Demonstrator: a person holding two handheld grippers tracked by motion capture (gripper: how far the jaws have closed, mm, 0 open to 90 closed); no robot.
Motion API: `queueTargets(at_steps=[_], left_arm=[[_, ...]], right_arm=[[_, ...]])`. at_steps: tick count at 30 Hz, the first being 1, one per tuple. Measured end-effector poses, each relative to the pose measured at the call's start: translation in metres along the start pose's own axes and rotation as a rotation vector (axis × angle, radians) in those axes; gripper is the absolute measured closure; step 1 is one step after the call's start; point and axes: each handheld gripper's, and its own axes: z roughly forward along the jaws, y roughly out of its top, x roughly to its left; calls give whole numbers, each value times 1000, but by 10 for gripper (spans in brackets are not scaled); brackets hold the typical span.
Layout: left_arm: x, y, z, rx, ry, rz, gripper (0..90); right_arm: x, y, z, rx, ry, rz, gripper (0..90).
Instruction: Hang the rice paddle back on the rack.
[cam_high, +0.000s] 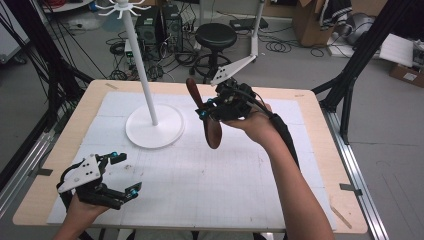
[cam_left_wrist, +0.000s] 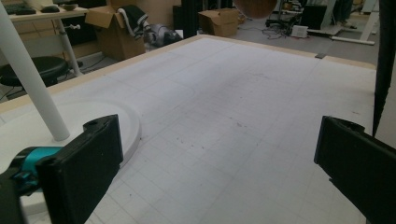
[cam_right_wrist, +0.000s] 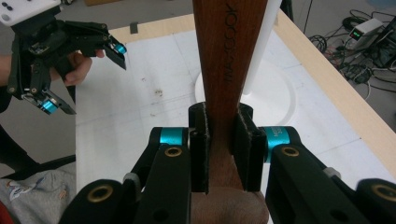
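The right tongs (cam_high: 202, 111) are clamped on a wooden spoon (cam_high: 206, 114), holding it in the air above the white mat (cam_high: 210, 175) on the surface (cam_high: 320, 165), just to the right of the white stand (cam_high: 154, 131). In the right gripper view the pads (cam_right_wrist: 200, 147) squeeze the flat handle of the wooden spoon (cam_right_wrist: 229, 60) from both sides, near where it widens toward the bowl, so the long handle sticks out well past the grip. The spoon looks like stiff, light hardwood, smooth and finished; it should not bend or break, but I judge it could pivot or slip between the pads if swung quickly, since the hold is near one end and most of the length hangs free. A hold nearer the middle would steady it more. The left tongs (cam_high: 125, 172) stand wide with nothing between them, low over the near left corner of the mat, and the left gripper view shows bare mat between the two black jaws. Open room lies across the centre and right of the mat. The stand's upright pole (cam_high: 140, 65) and its hooked top (cam_high: 121, 8) are the nearest things to catch the spoon's free end, and the stand's round base (cam_left_wrist: 126, 121) sits close to the left tongs.
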Motion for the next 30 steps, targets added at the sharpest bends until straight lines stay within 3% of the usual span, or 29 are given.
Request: queueTargets(at_steps=[19, 30], left_arm=[[-1, 1, 0, -5, -8, 5, 17], [-2, 1, 0, -4, -10, 5, 17]], right_arm=[[-5, 32, -1, -9, 0, -35, 783], [-11, 47, 1, -12, -5, -30, 783]])
